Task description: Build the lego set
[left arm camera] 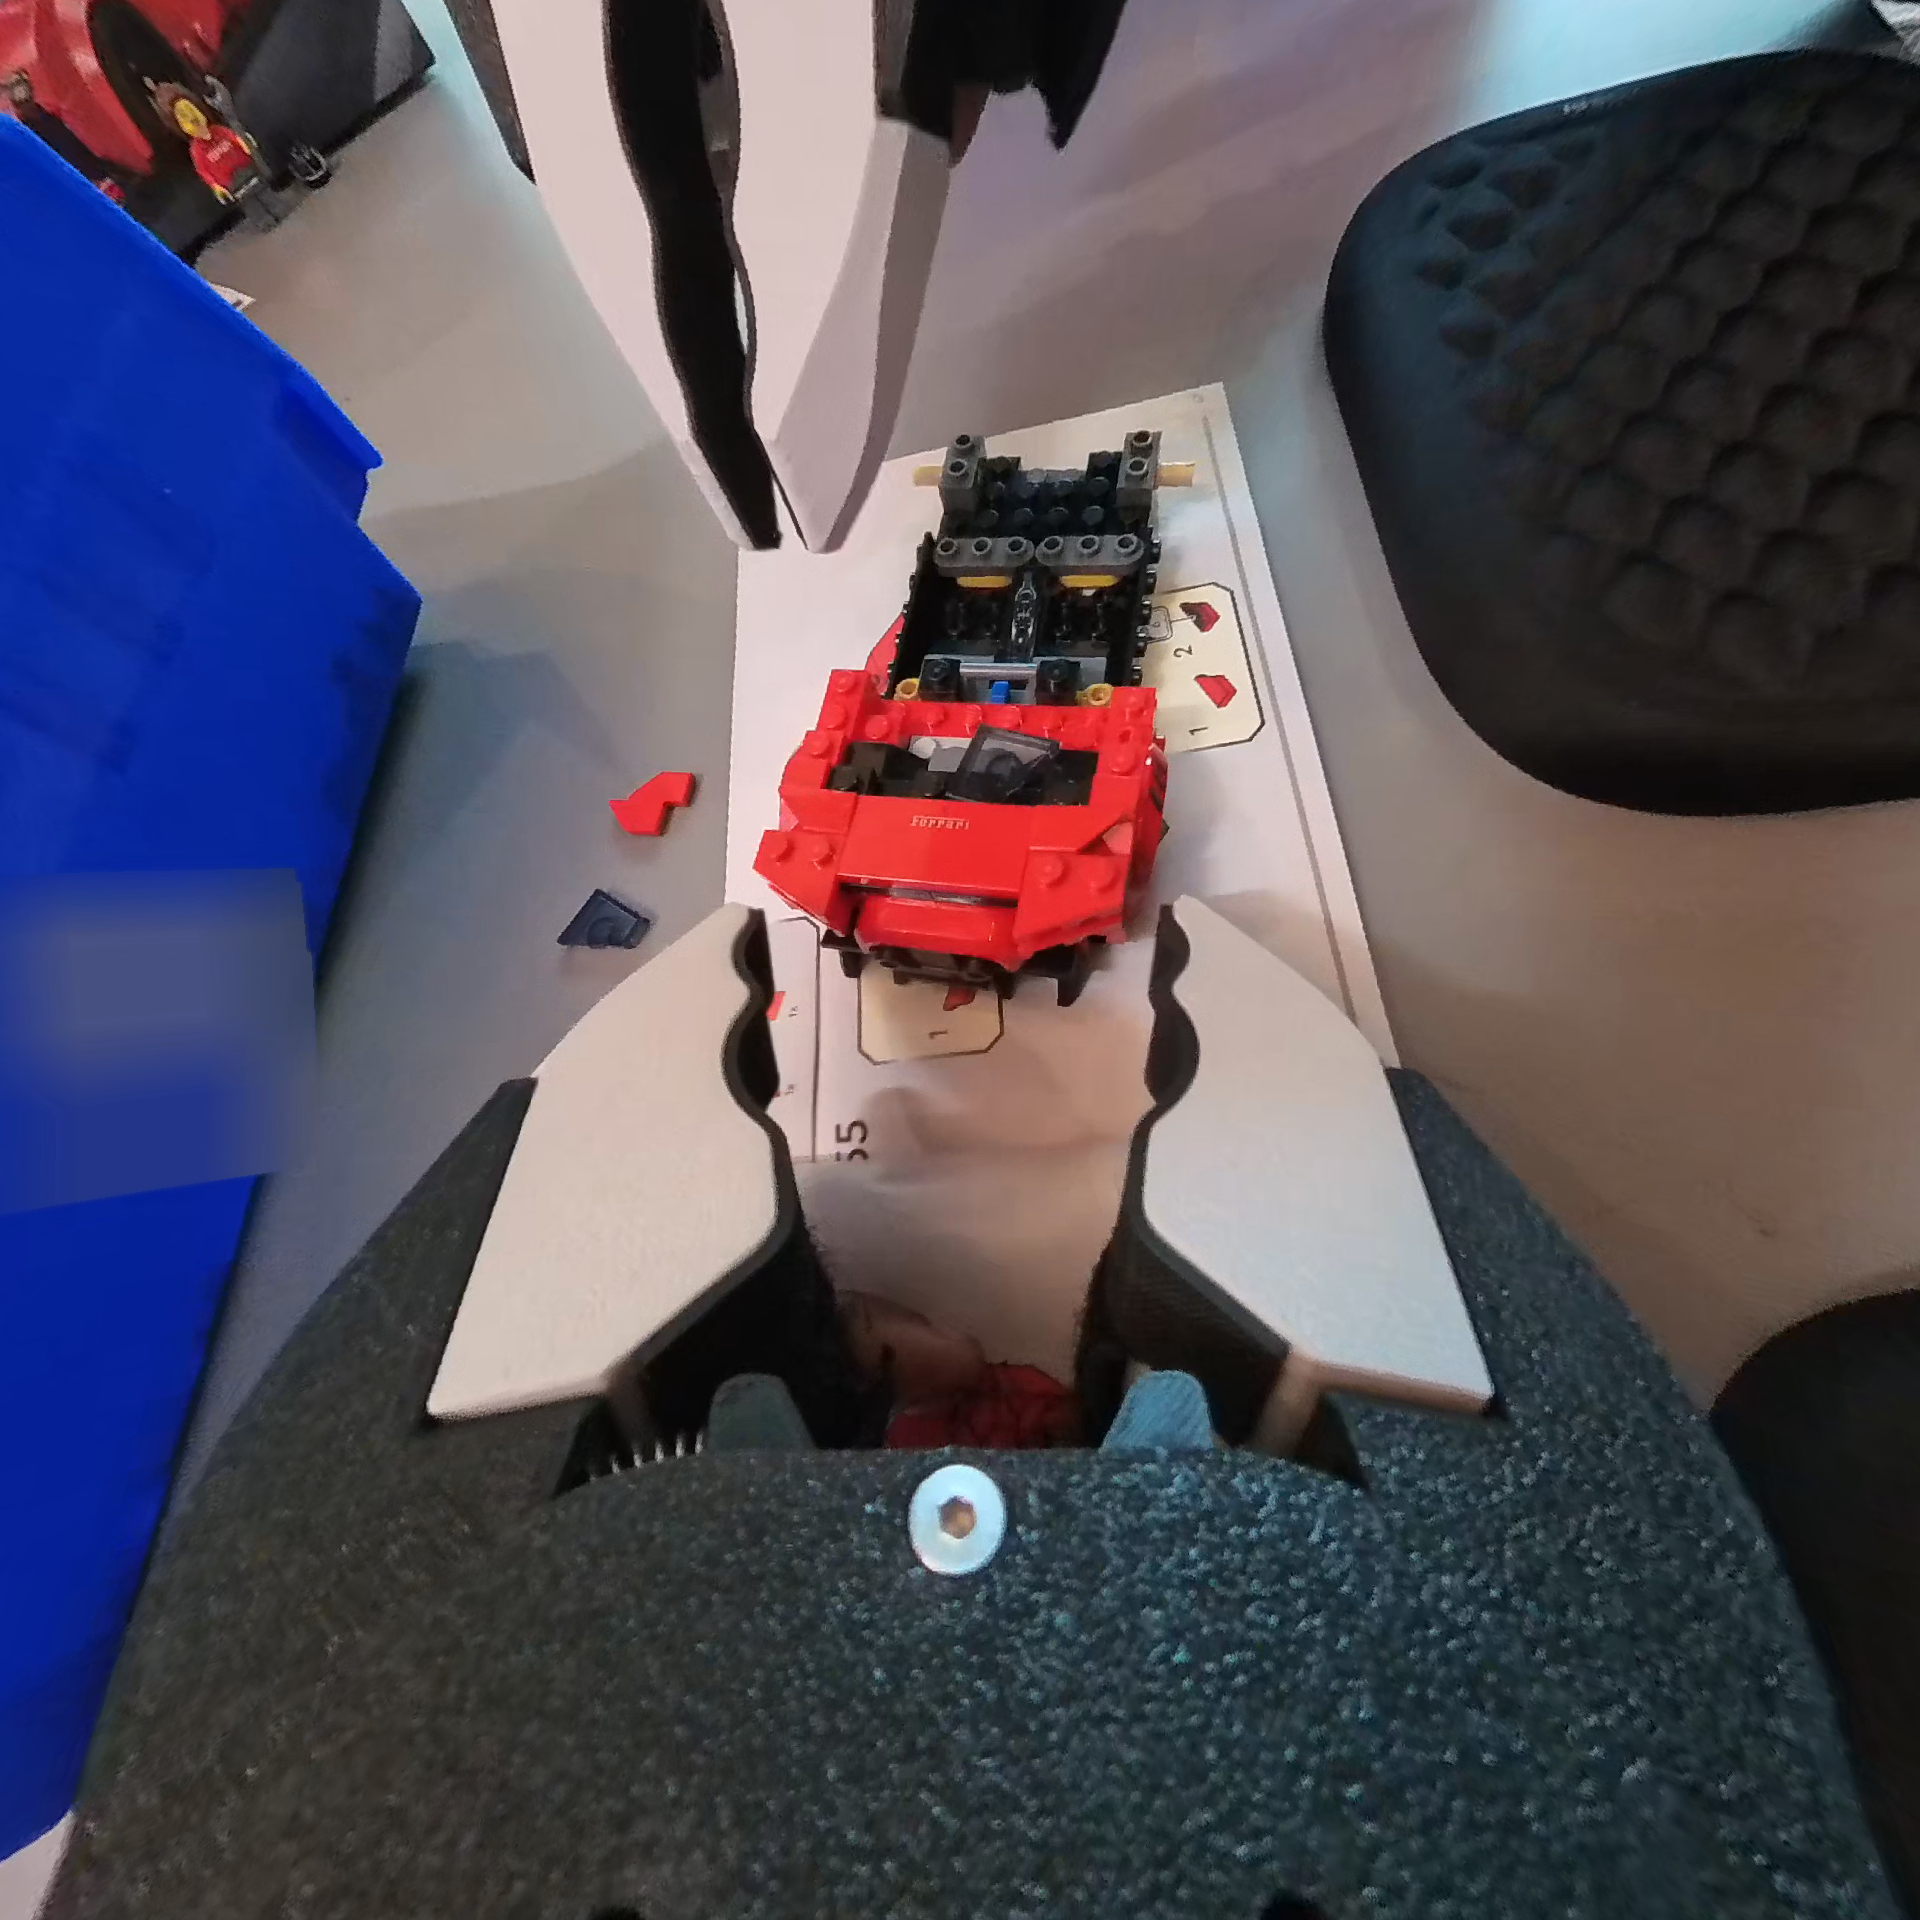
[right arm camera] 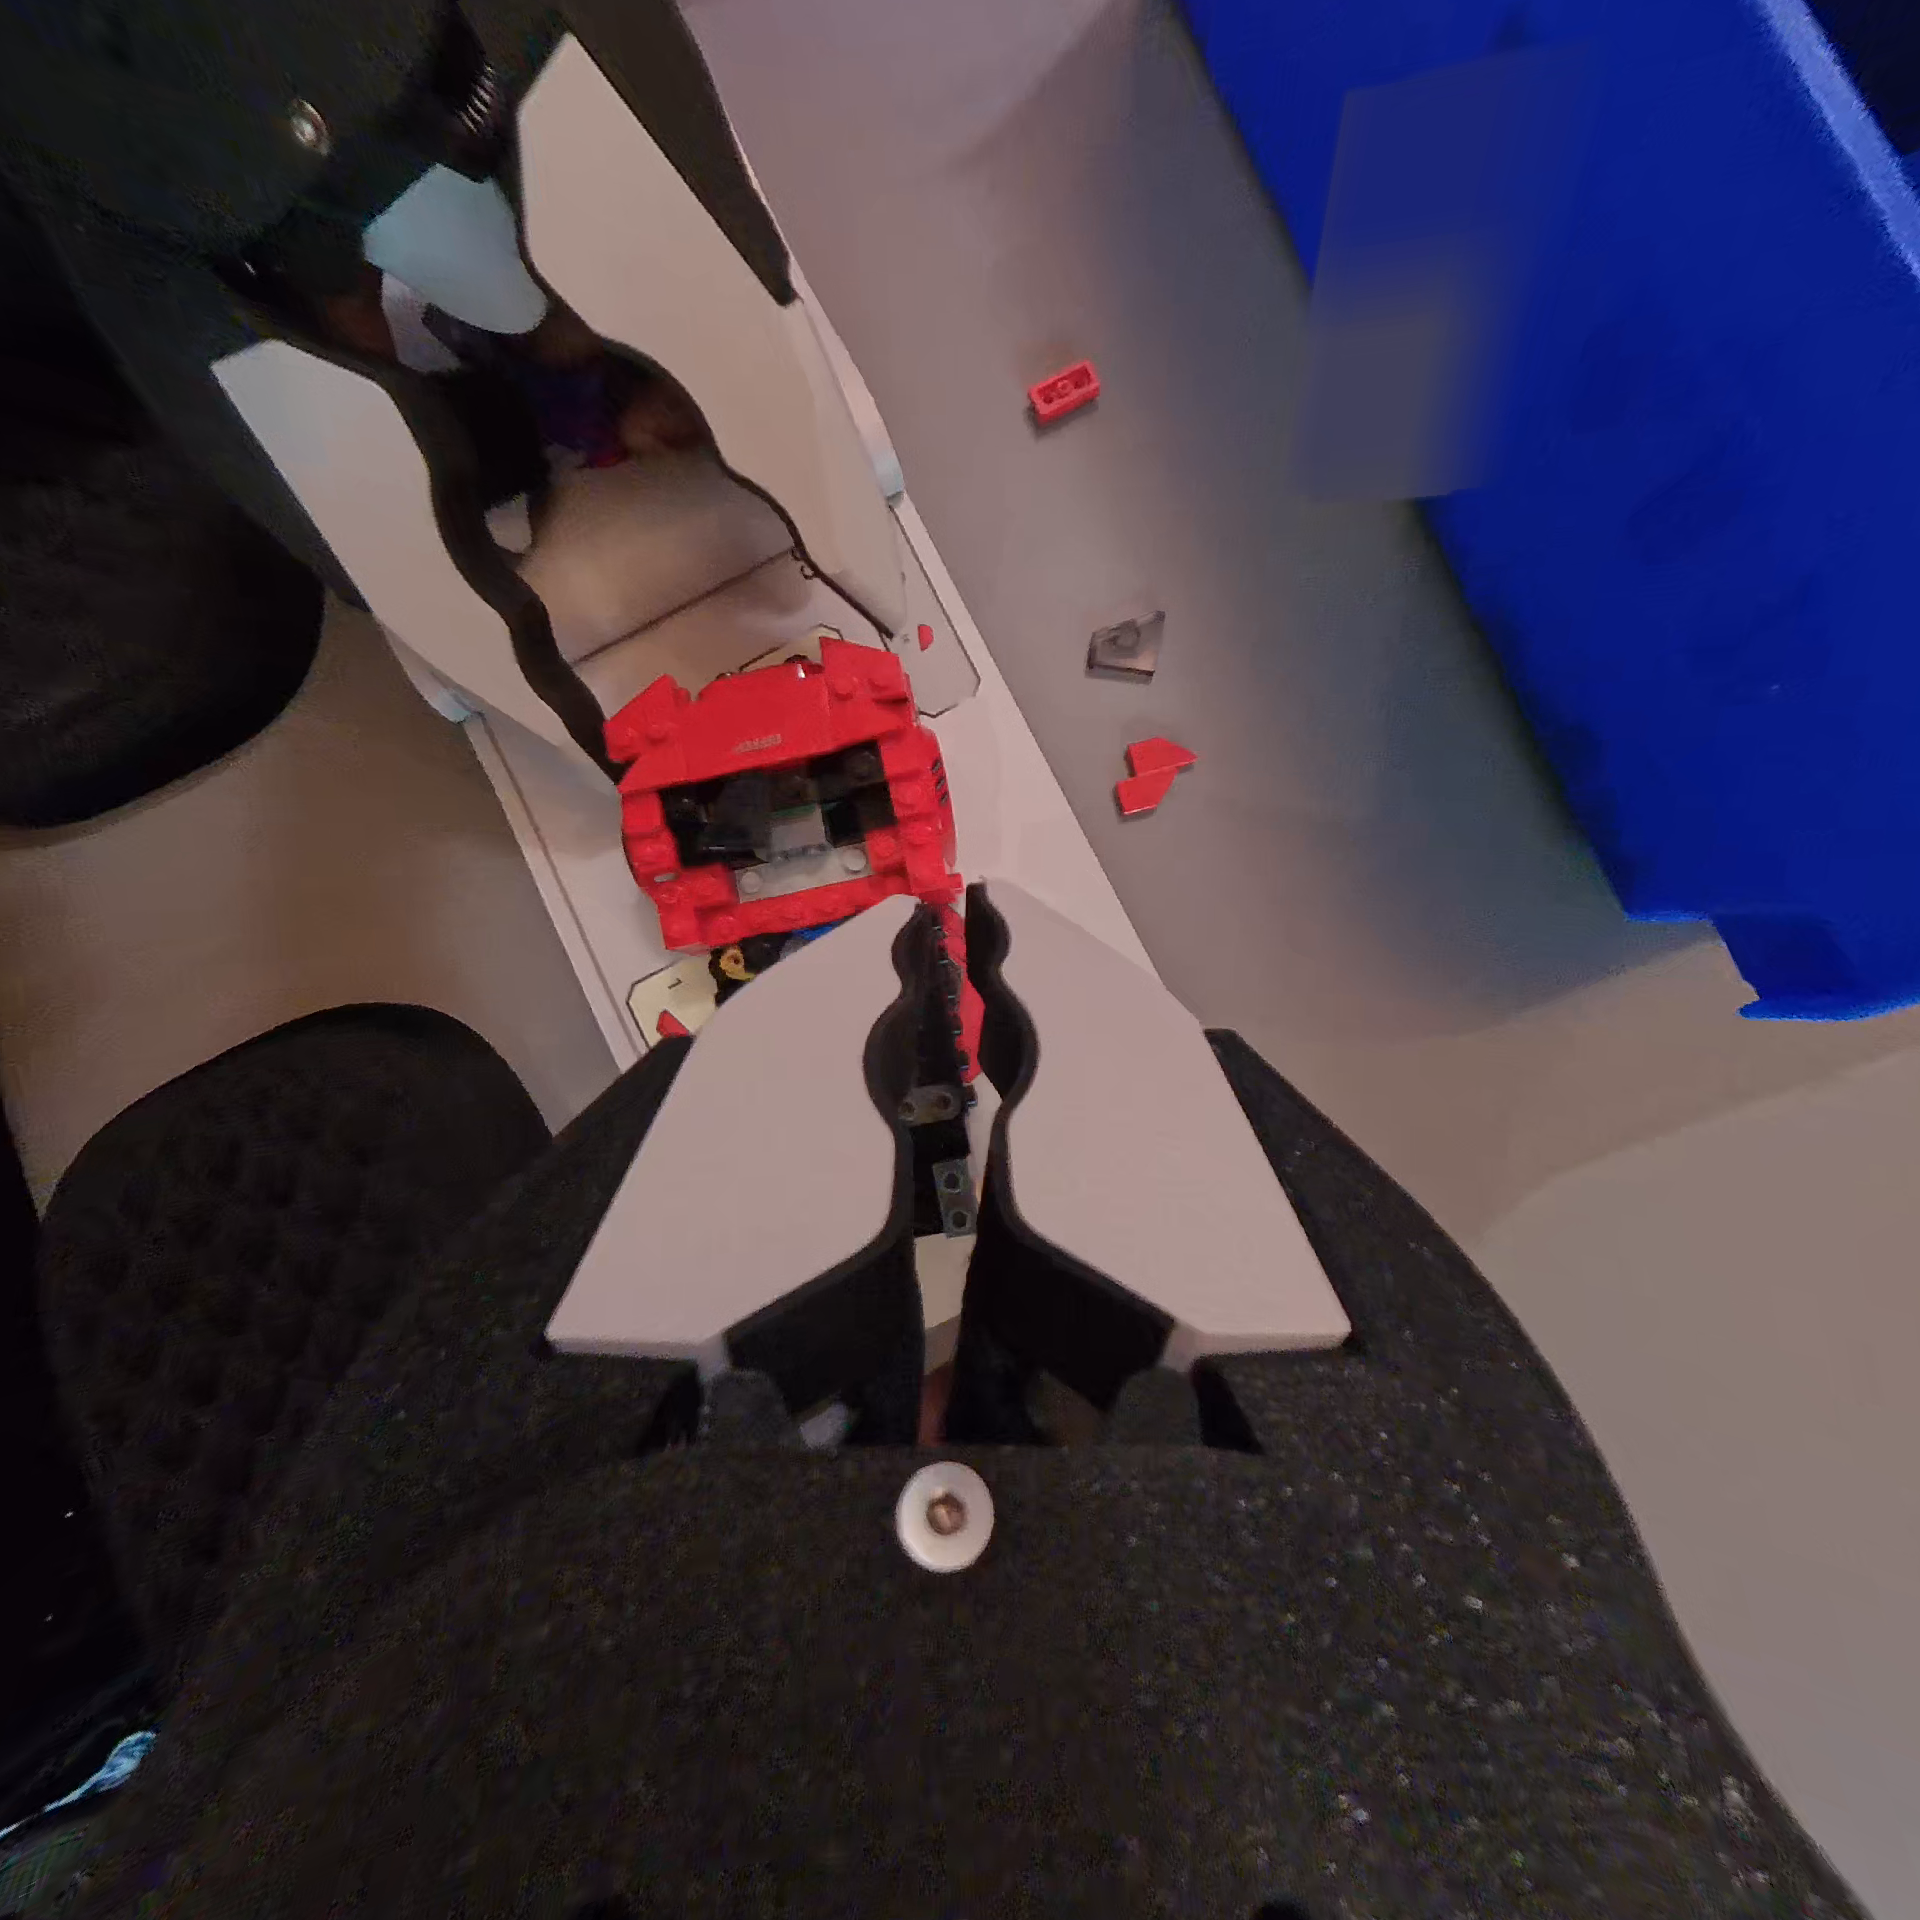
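Note:
A partly built red and black lego car (left arm camera: 966,790) stands on the open instruction booklet (left arm camera: 1278,831). Its red front faces my left gripper (left arm camera: 961,925), which is open and empty, its fingertips just short of the nose on either side. My right gripper (left arm camera: 800,540) comes in from the far side, shut and holding nothing, its tips just left of the car's black rear section. In the right wrist view the right gripper (right arm camera: 945,904) is over the car's (right arm camera: 779,790) side edge, which shows through the narrow slit between its fingers.
A blue bin (left arm camera: 156,623) stands close on the left. A red angled piece (left arm camera: 655,802), a dark see-through wedge (left arm camera: 605,923) and a small red plate (right arm camera: 1064,389) lie on the table between bin and booklet. A black textured cushion (left arm camera: 1662,416) lies to the right. From either gripper's tips it is about 7 centimeters to the red angled piece (left arm camera: 655,802). Seen from the right wrist view (right arm camera: 1150,775) as well.

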The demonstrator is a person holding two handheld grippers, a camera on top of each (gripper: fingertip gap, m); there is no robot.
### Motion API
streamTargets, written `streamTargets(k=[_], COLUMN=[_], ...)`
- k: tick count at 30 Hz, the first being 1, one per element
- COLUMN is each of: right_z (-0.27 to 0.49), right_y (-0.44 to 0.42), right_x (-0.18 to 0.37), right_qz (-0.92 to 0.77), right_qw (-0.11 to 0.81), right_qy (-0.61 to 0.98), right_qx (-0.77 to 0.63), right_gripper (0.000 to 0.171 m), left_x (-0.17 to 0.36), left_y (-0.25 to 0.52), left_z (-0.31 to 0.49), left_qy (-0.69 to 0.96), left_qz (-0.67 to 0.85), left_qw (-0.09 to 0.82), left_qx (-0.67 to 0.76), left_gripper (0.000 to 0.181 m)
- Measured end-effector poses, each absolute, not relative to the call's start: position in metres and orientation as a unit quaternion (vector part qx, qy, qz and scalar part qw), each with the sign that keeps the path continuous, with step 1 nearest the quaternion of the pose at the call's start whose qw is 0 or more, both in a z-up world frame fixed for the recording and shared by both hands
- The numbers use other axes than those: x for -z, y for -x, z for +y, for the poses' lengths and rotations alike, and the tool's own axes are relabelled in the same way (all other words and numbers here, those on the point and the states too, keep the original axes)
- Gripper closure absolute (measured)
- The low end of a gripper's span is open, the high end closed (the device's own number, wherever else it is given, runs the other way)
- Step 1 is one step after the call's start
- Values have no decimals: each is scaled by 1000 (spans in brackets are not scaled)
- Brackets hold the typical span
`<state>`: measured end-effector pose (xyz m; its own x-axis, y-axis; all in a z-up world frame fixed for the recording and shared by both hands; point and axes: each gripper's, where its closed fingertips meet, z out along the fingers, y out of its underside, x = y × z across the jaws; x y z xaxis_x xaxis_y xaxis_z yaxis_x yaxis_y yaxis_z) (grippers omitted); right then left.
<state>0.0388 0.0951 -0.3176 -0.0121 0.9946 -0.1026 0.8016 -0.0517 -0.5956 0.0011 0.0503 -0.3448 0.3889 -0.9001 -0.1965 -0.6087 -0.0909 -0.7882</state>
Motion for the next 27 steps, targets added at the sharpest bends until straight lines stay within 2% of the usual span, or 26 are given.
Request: streamTargets(k=[12, 27], right_z=[55, 48], right_y=[-15, -11], right_x=[321, 333], right_qz=[-716, -762], right_qw=[207, 134], right_qy=[595, 575], right_qx=[-301, -268], right_gripper=[171, 171], left_x=[345, 346], left_y=[-2, -2], left_z=[50, 51], left_qy=[711, 712], left_qz=[533, 531], left_qw=[427, 427], left_qx=[168, 170], left_gripper=[120, 122])
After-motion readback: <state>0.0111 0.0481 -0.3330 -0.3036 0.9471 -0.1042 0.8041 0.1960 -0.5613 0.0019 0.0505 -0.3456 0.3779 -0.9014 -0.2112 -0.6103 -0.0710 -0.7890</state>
